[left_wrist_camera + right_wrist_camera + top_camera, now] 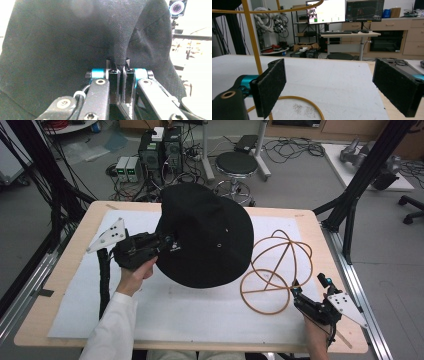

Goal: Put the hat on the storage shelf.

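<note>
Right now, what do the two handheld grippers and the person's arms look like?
Both are black. The left gripper and right gripper each carry a pale grey three-cornered plate on top. The left has a black ribbed cable, blue fittings and silver screws at the linkage. The right's fingers are flat black pads with a rough face. The left arm wears a white sleeve.

One black hat (210, 237), one wire-frame stand (276, 270) — and two grippers, left (167, 241) and right (296, 290).

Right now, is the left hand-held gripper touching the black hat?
Touching. In the left gripper view, the left hand-held gripper has its jaws shut, pinching a fold of the black hat.
</note>
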Action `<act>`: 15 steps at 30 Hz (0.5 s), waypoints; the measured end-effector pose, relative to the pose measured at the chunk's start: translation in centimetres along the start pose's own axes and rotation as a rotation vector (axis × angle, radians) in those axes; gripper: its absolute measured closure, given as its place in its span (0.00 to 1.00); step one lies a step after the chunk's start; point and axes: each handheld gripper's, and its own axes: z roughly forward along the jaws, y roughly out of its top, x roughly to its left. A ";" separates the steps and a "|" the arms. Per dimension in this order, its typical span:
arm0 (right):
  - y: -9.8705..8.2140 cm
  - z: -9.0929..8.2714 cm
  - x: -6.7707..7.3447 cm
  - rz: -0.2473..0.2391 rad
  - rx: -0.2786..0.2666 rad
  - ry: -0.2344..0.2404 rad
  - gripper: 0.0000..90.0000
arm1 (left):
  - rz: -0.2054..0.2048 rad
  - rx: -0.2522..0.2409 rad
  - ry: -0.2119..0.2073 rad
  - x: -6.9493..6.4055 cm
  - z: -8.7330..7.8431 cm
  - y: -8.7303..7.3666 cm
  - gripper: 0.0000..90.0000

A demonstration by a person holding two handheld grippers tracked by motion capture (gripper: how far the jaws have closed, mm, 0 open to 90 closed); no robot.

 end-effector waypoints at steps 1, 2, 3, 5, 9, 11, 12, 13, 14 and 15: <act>0.0 0.0 0.0 -0.002 0.000 -0.001 0.12 | -0.003 -0.012 -0.011 -0.1 0.2 0.3 0.97; 0.0 0.0 0.0 -0.003 -0.002 -0.002 0.12 | -0.005 -0.020 -0.015 -0.1 0.4 0.4 0.97; 0.0 0.0 0.0 -0.002 -0.004 -0.001 0.12 | -0.007 -0.024 -0.018 -0.2 0.5 0.5 0.97; 0.0 -0.1 0.0 0.001 -0.003 0.000 0.12 | -0.004 -0.026 -0.020 -0.2 0.7 0.6 0.97; 0.0 -0.1 0.0 -0.003 -0.006 0.005 0.12 | -0.002 -0.038 -0.040 -0.6 1.7 1.1 0.97; 0.0 -0.1 0.0 -0.001 -0.006 0.005 0.12 | -0.001 -0.038 -0.054 -0.8 2.1 1.2 0.97; 0.0 -0.1 0.0 -0.001 -0.006 0.005 0.12 | -0.002 -0.039 -0.061 -0.9 2.4 1.2 0.97; 0.0 -0.1 0.0 0.000 -0.006 0.005 0.12 | -0.003 -0.039 -0.065 -0.9 2.6 1.2 0.97; 0.0 -0.1 0.0 0.000 -0.004 0.004 0.12 | -0.002 -0.036 -0.071 -1.0 2.9 1.2 0.97; 0.0 -0.1 0.0 0.003 -0.006 0.003 0.12 | -0.002 -0.034 -0.077 -1.1 3.1 1.3 0.97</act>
